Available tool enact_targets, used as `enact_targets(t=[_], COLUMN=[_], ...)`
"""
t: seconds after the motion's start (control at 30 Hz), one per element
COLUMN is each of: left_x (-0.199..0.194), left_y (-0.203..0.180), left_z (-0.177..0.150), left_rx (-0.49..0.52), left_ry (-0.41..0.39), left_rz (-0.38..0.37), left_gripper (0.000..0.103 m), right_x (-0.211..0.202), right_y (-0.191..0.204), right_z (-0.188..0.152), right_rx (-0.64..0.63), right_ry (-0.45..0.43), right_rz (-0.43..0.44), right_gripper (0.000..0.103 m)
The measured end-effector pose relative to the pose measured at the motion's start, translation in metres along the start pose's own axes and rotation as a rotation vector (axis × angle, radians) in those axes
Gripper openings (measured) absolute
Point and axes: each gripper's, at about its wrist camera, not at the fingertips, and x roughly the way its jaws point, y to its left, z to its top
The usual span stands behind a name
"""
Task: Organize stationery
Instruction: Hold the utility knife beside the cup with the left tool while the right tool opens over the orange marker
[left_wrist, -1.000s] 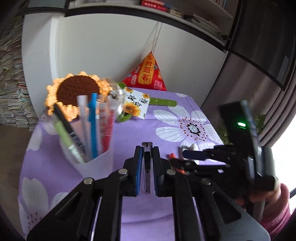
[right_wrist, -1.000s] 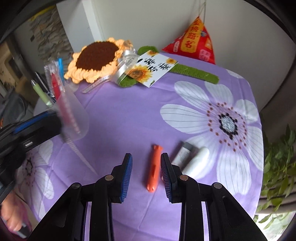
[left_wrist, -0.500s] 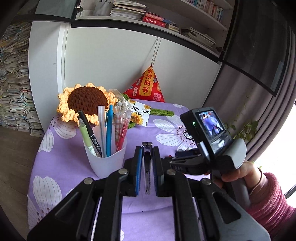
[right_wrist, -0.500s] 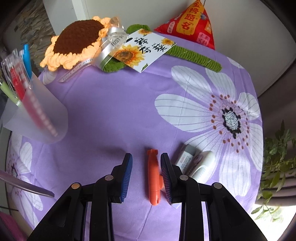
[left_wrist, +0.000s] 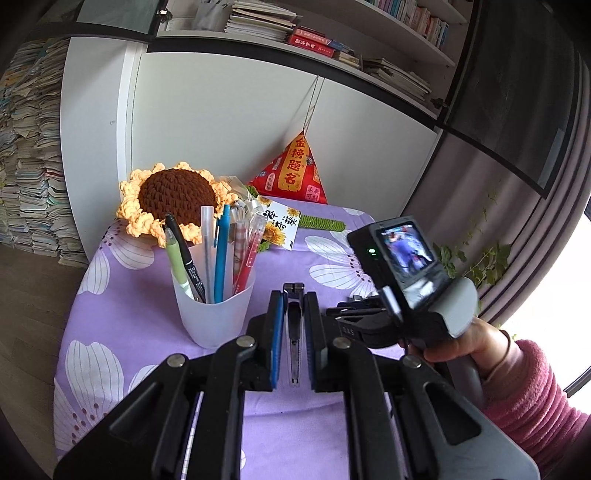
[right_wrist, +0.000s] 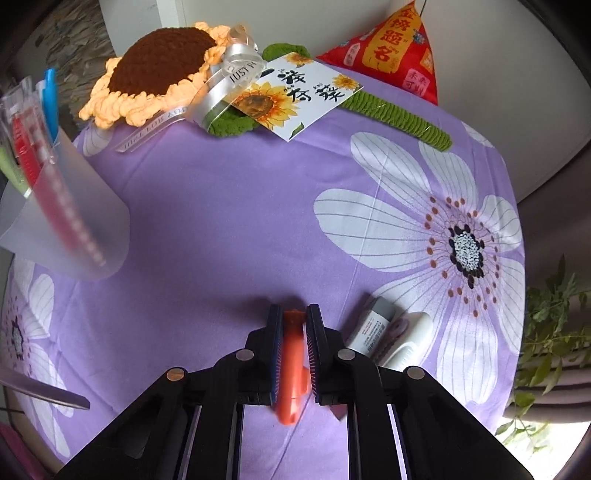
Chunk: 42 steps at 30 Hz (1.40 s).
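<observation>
orange cutter on purple cloth, clamped by right gripper angled down | left gripper level above cloth, jaws closed on grey utility knife | pen cup just left

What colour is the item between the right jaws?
Orange: the utility knife shows best in the right wrist view.

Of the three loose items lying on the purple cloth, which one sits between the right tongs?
The orange utility knife, between the right tongs. The grey-capped glue stick and white correction tape lie untouched to its right.
</observation>
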Motion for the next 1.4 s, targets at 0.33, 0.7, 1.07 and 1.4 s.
enact_targets(t=[0.33,0.7,1.07,1.4], left_x=[0.003,-0.004,-0.01,-0.009], left_y=[-0.007,-0.012,-0.012,-0.011], left_z=[-0.001,-0.002,-0.004,-0.004], left_rx=[0.014,0.023,0.024,0.025], left_ry=[0.012,-0.001,-0.007,-0.002], left_rz=[-0.009,-0.01,0.0,0.007], left_gripper=[0.009,0.009,0.009,0.009], right_x=[-0.09,-0.123,-0.109,-0.113], right_y=[0.022,0.034,0.035,0.041], right_z=[-0.027,-0.044,-0.052,-0.054], right_rx=[-0.016,-0.064,-0.085,-0.115], right_ry=[-0.202,-0.329,-0.289,-0.313], right_rz=[0.007,0.006,-0.004,-0.021], right_gripper=[0.011,0.008,0.008,0.008])
